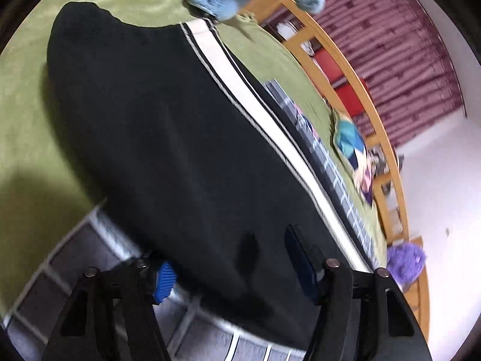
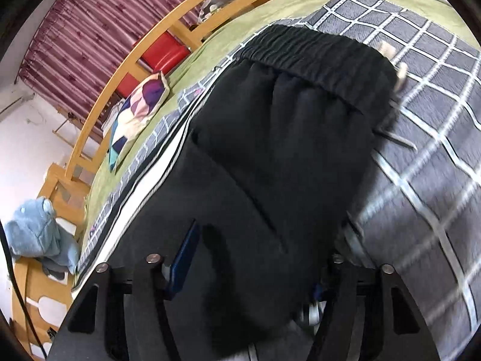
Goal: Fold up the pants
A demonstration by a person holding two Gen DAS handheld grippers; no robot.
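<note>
Both grippers have their fingers spread wide, with black cloth lying in the gap between them. On the left gripper (image 1: 231,266), one blue pad (image 1: 163,282) sits at the edge of the pants (image 1: 168,138) and the other finger rests on top of the cloth; whether the fingers are pinching the cloth cannot be told. On the right gripper (image 2: 252,258), a dark blue finger (image 2: 185,258) stands on the pants (image 2: 285,138) while the other finger is mostly hidden behind the cloth, so no clear grip shows there either. The pants are black and soft and lie flat on a grey blanket (image 2: 427,96) with white lines. Seen from the left wrist, they stretch long, up and away to the left, with a white stripe (image 1: 240,90) running down one side. Seen from the right wrist, the bunched waistband (image 2: 318,57) is at the far end, with pale cord tips (image 2: 393,57) beside it. Under the blanket is a green sheet (image 1: 30,105). Farther off lie a bright pillow (image 2: 138,111), a blue plush toy (image 2: 39,231) and a wooden bed rail (image 2: 126,57).
</note>
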